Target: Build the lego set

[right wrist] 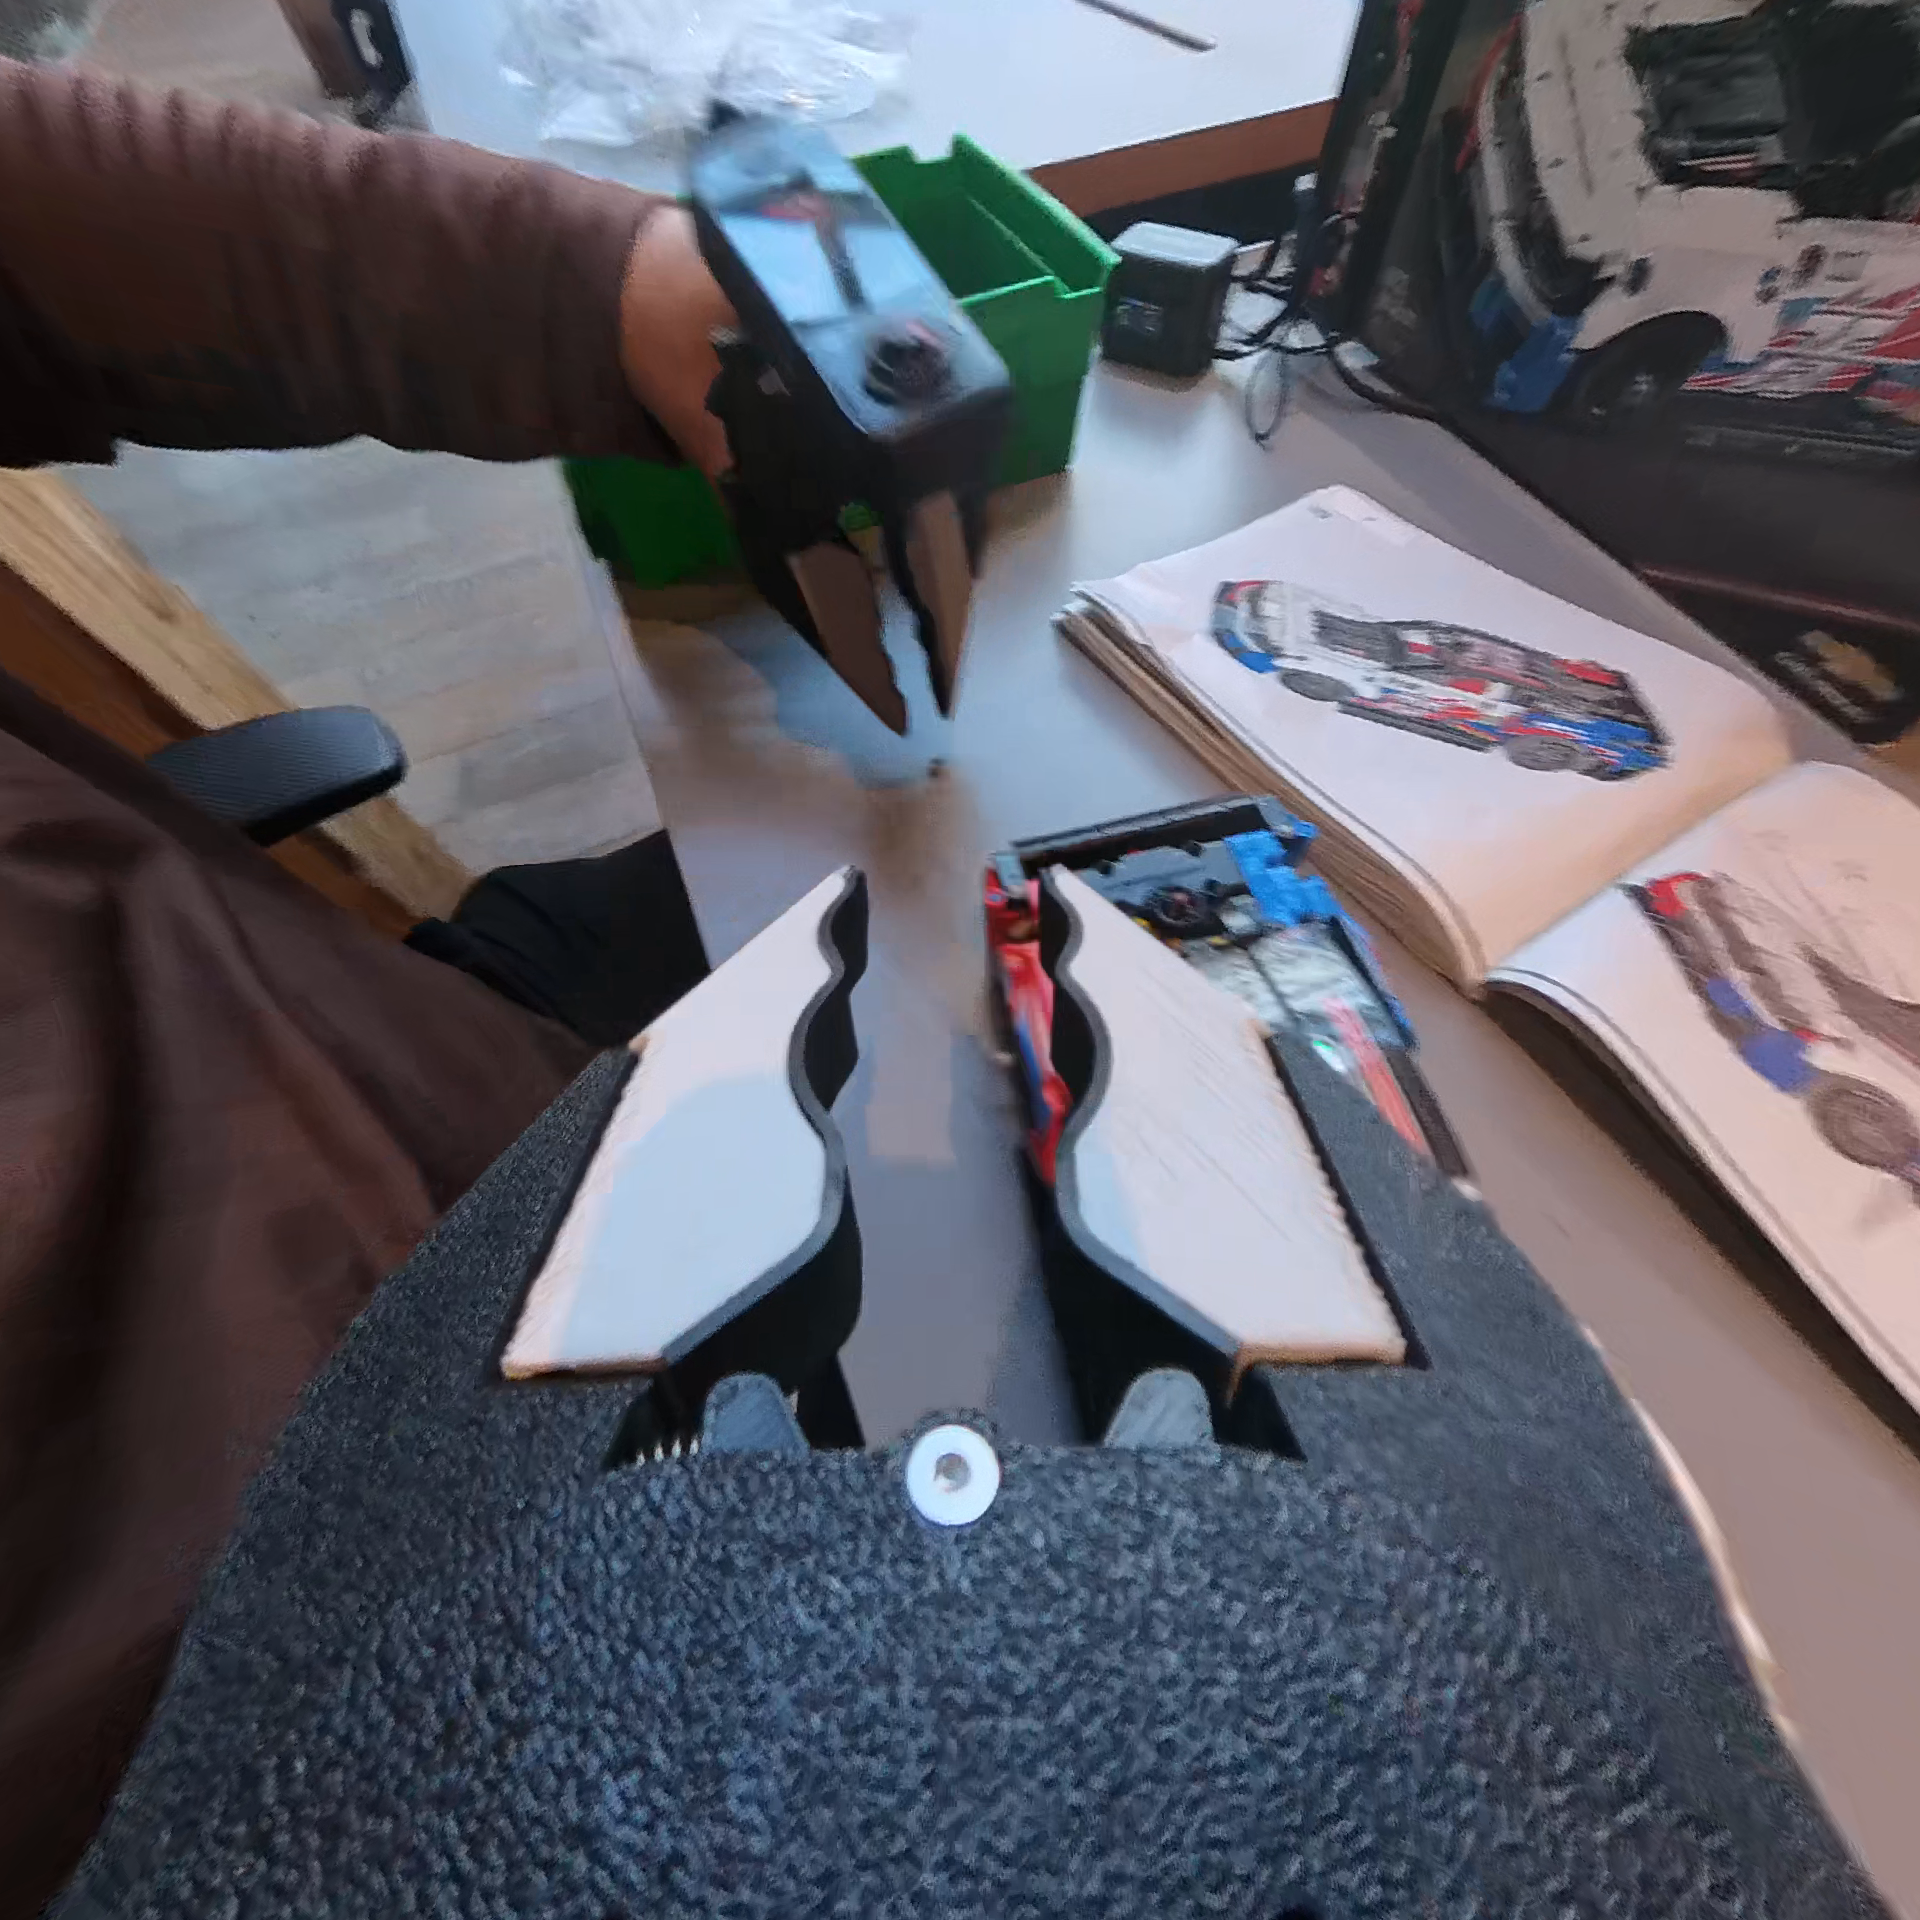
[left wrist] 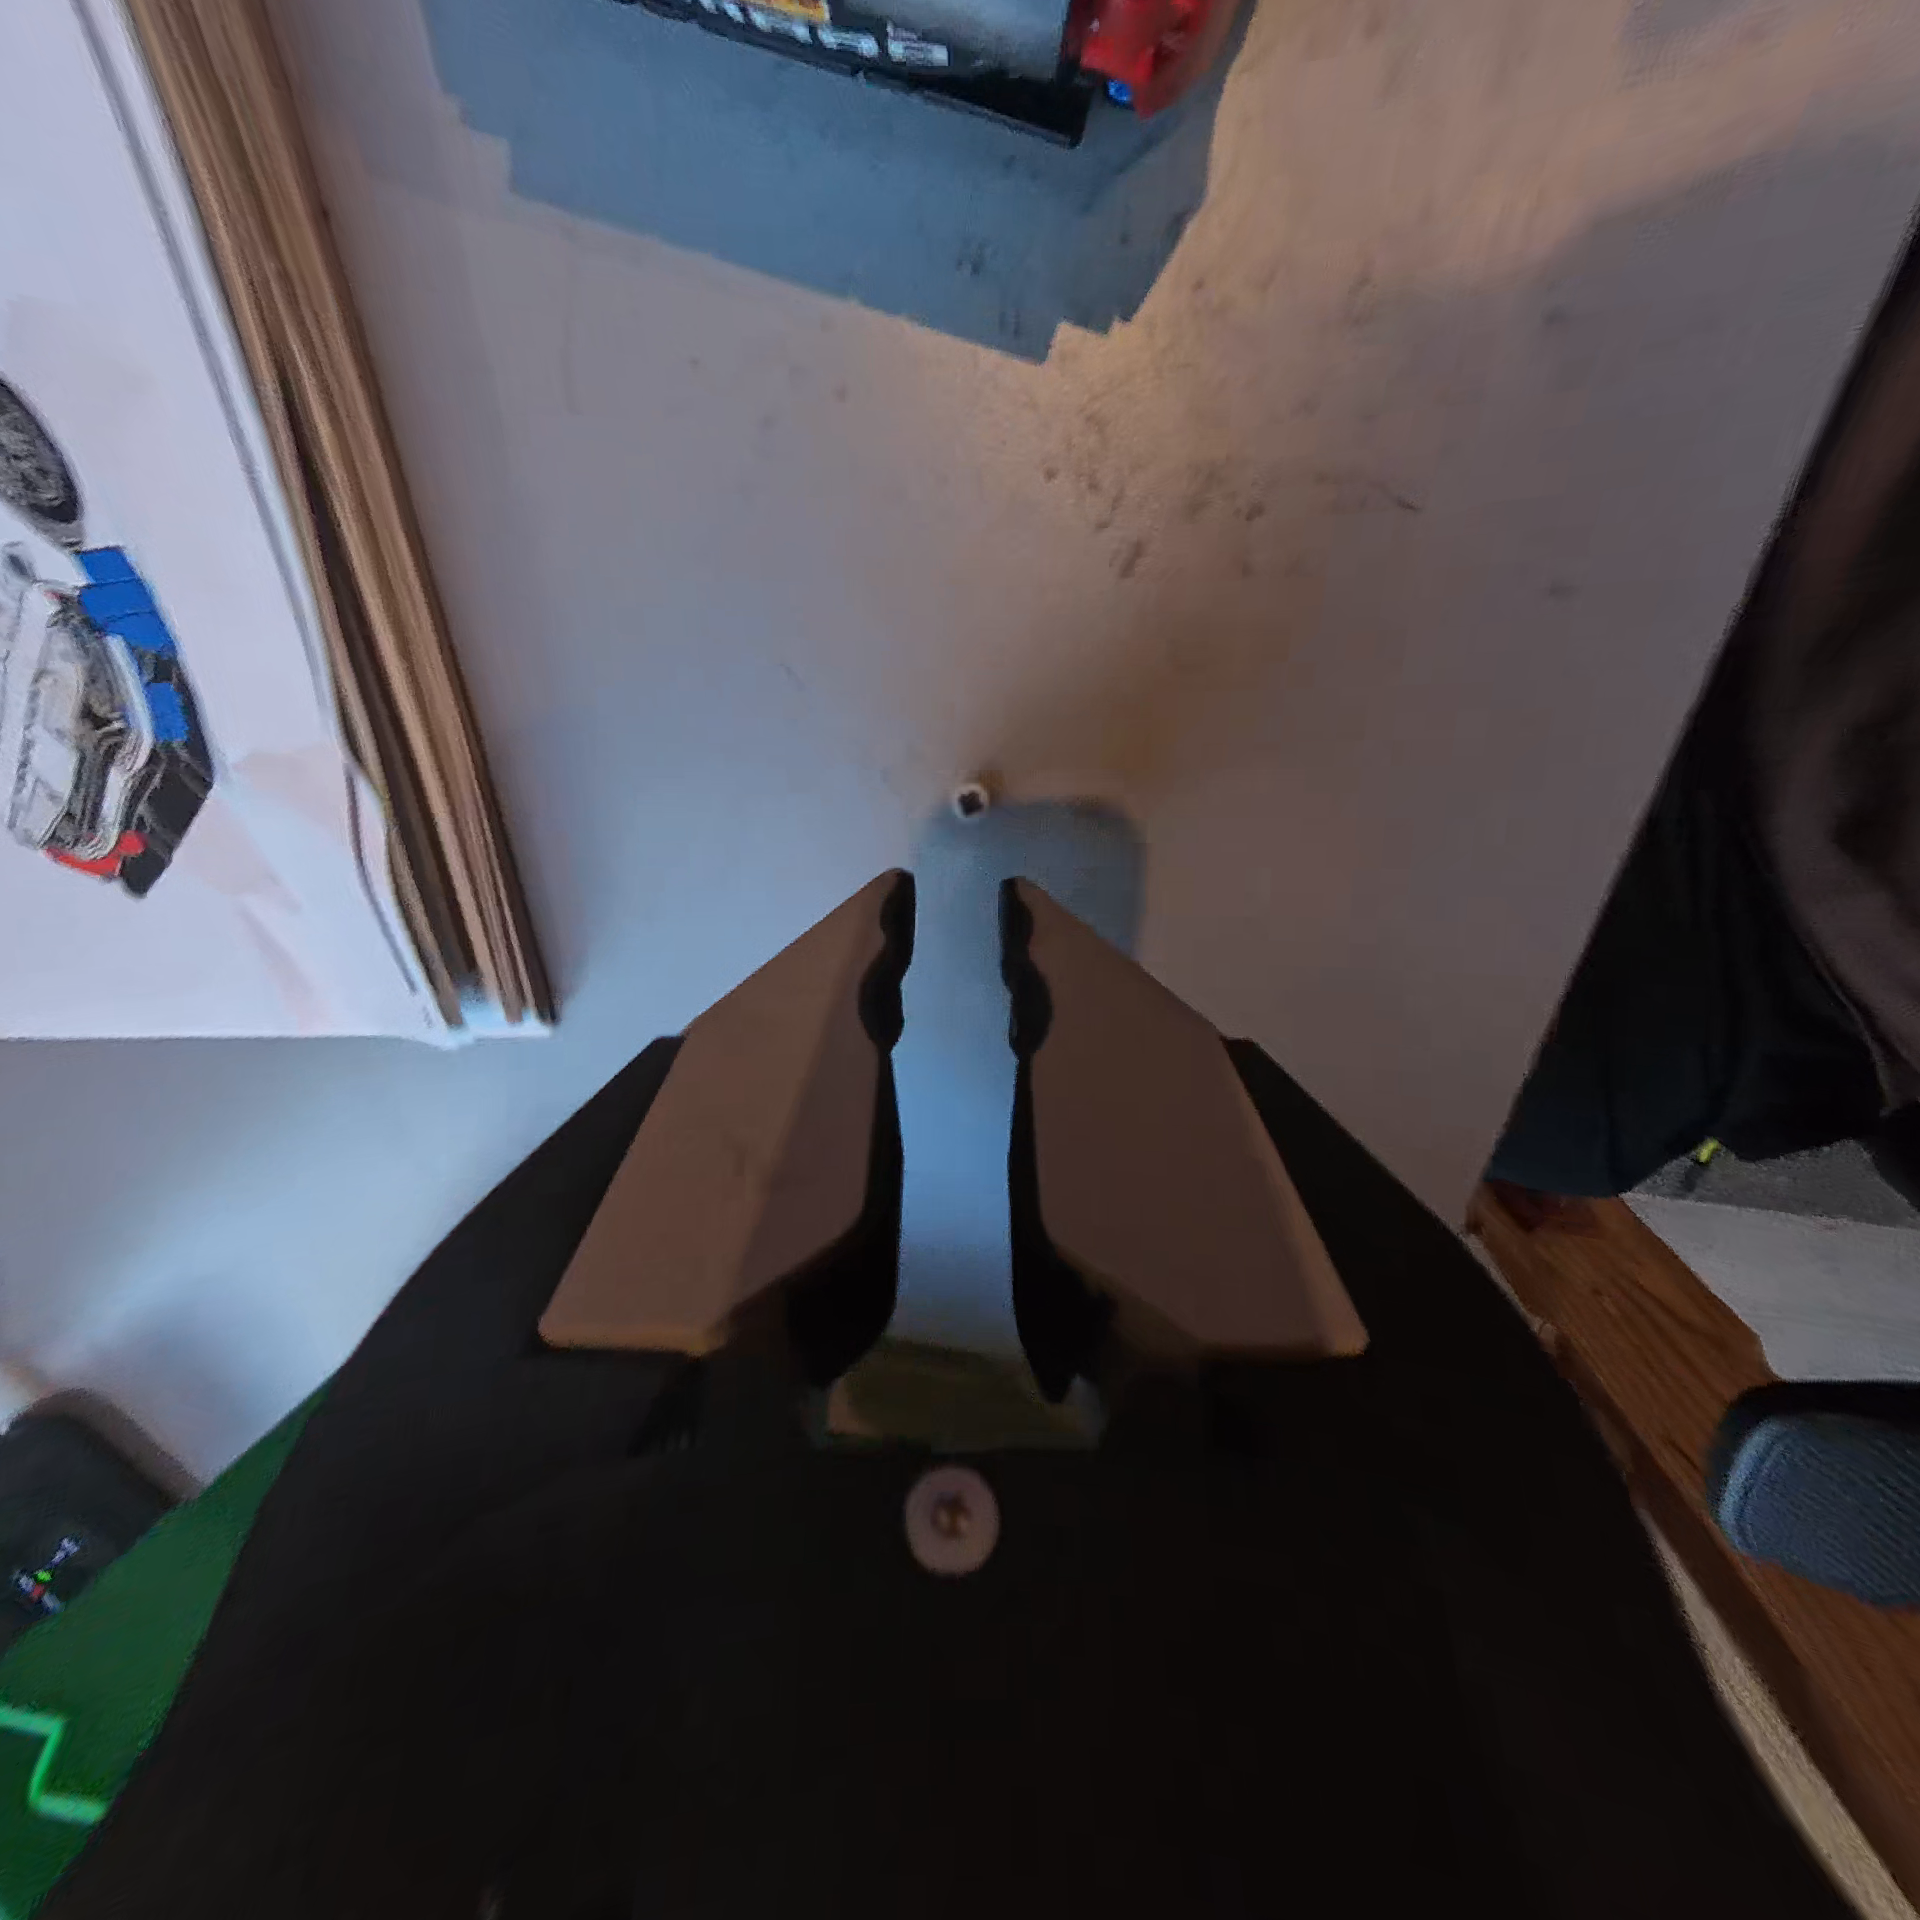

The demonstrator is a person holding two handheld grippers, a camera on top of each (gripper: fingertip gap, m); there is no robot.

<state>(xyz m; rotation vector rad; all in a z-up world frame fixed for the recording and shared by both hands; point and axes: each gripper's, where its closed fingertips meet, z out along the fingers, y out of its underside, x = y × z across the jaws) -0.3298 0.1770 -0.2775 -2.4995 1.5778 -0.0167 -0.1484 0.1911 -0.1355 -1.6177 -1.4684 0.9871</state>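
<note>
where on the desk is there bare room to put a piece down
Bare desk lies ahead of the left gripper, between the open booklet and the desk's right edge; only a tiny white piece sits there. Around the right gripper it is crowded: car model, booklet pages, green bin.

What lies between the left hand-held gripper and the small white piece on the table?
Nothing visible. The left hand-held gripper points at the small white piece, with only bare table between them.

Small piece [left wrist: 968, 800] on table [left wrist: 1247, 468]; open booklet [right wrist: 1455, 727] right of partly built car [right wrist: 1278, 935].
</note>
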